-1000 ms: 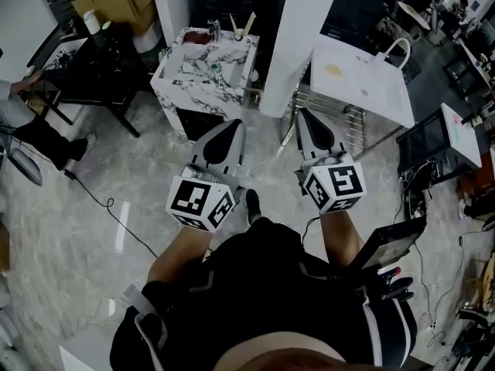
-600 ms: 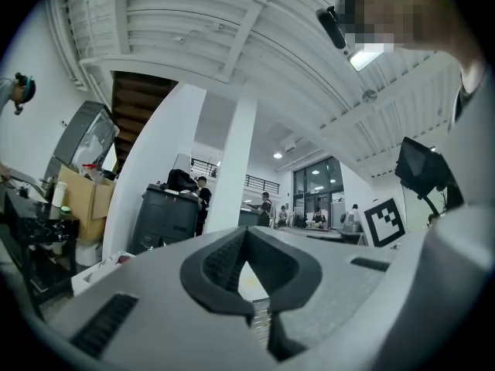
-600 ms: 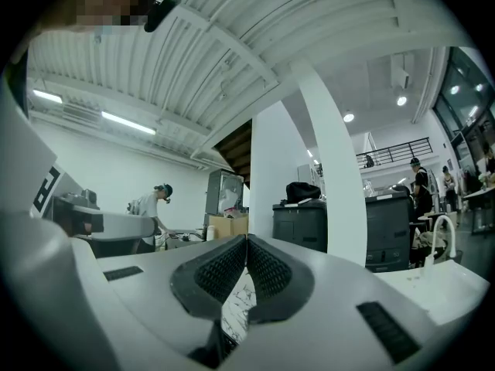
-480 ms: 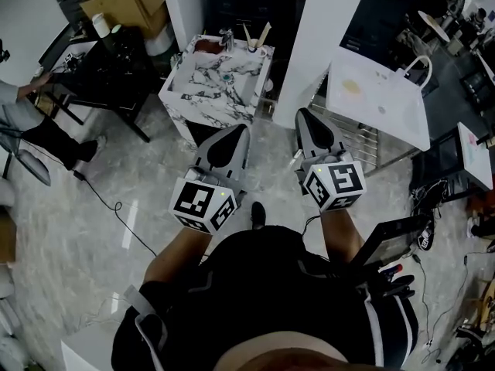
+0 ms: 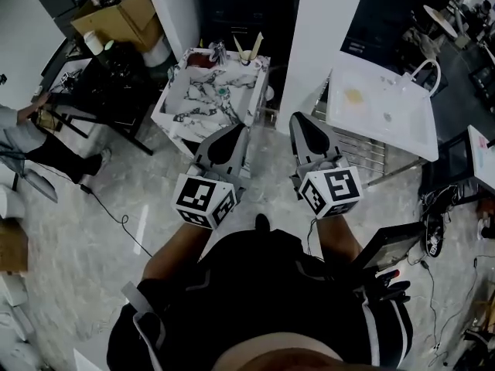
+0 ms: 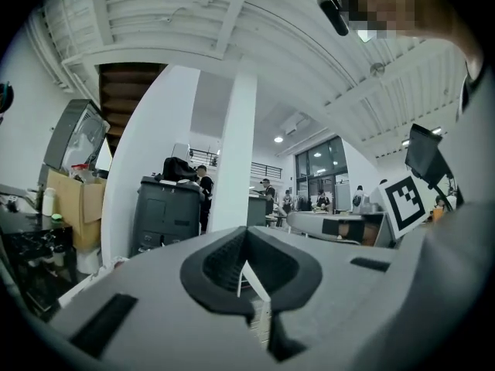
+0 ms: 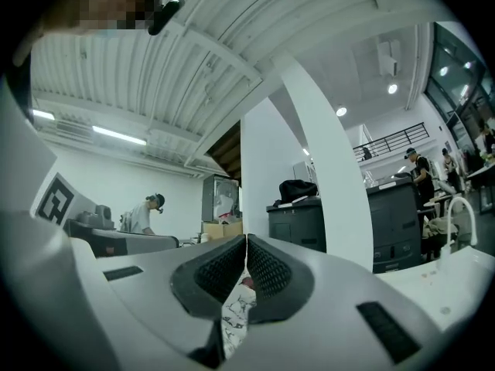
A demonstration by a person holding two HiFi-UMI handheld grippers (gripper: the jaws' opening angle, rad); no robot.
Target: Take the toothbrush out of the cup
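The fingers of your left gripper (image 6: 246,236) are pressed together with nothing between them. Those of your right gripper (image 7: 246,244) are likewise closed and empty. You hold both grippers level in front of your body, side by side but not touching. Their tips point toward the marble-patterned washstand (image 5: 203,103), and the grey stone floor (image 5: 93,230) lies beneath them. The washstand stands just ahead of the tips.

The cup (image 5: 246,56) sits at the washstand's far edge, toward the right corner and just beside the faucet (image 5: 219,50). The toothbrush (image 5: 257,42) stands in it, sticking up above the rim. Both of your grippers are well apart from the cup.

Right of the washstand a white pillar (image 5: 321,37) rises. Past it a white sink top (image 5: 379,99) rests on a metal rack (image 5: 363,149). Far to your left a person (image 5: 46,149) sits by a black desk (image 5: 108,83), with a cardboard box (image 5: 120,10) beyond.
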